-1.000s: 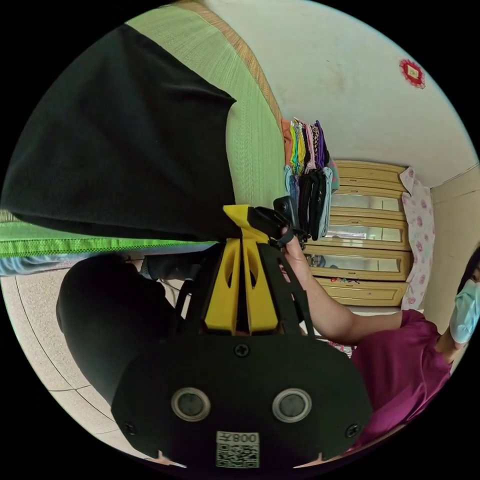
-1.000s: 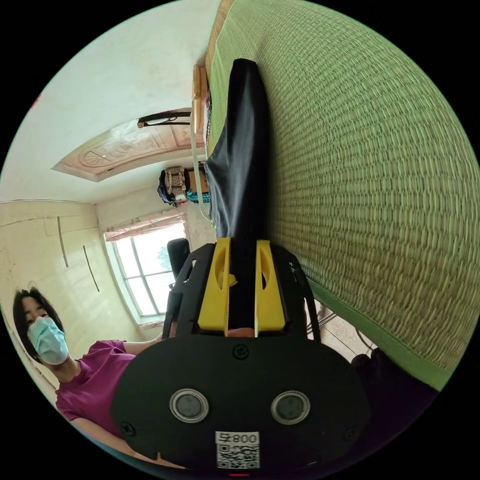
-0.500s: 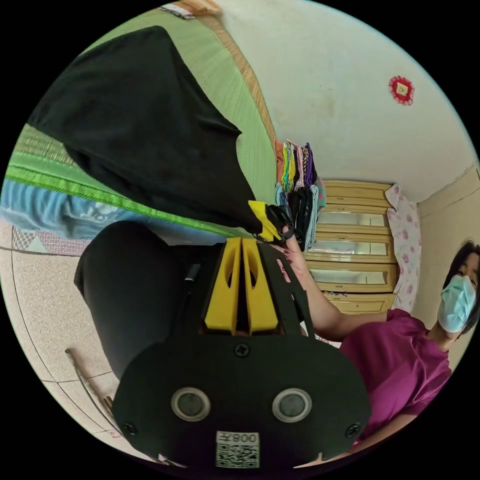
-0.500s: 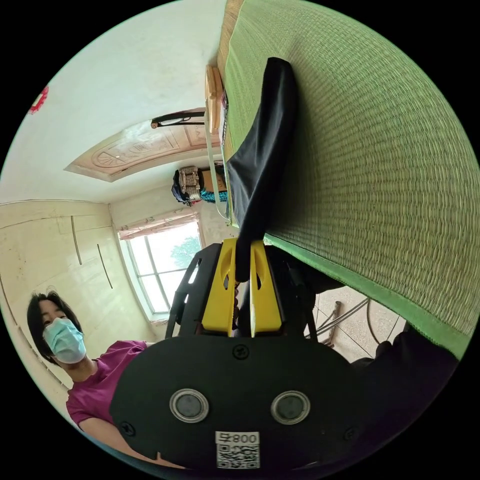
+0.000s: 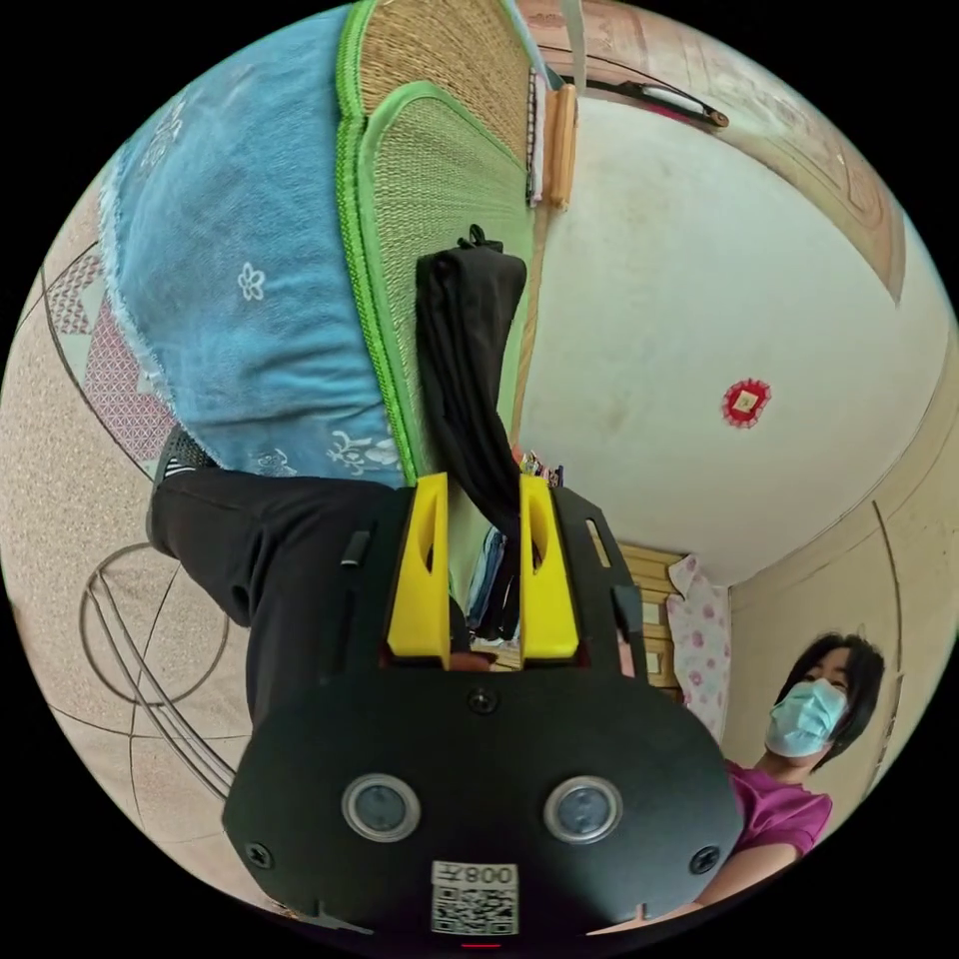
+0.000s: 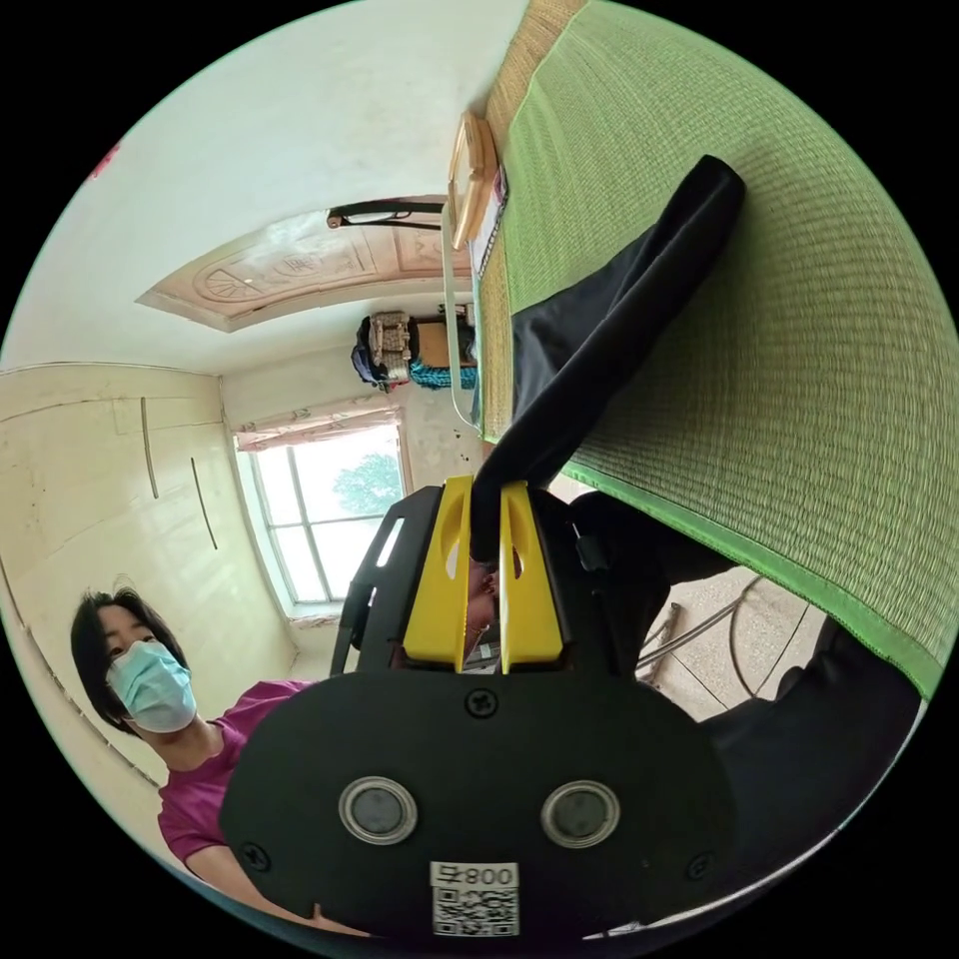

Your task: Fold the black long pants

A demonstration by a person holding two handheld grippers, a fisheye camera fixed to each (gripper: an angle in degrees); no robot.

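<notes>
The black long pants (image 6: 619, 330) lie partly on the green woven mat (image 6: 799, 350), and one end lifts off the mat's edge into my right gripper (image 6: 486, 491). Its yellow jaws are shut tight on that end. In the left gripper view the pants (image 5: 465, 340) look like a narrow dark band running down from the mat (image 5: 440, 180). The band passes between the jaws of my left gripper (image 5: 486, 481). These jaws stand apart, open, with the cloth loose between them near the right-hand one.
Blue bedding (image 5: 230, 280) hangs under the mat's green border. A person in a magenta top (image 5: 779, 809) and a face mask stands close behind both grippers, a dark trouser leg (image 5: 250, 539) over the tiled floor (image 5: 60, 499). A window (image 6: 320, 529) sits in the far wall.
My left gripper's jaws have gone from shut to open, and its camera has swung so the pants show edge-on. The right gripper stays shut on the pants, pulled a little off the mat's edge.
</notes>
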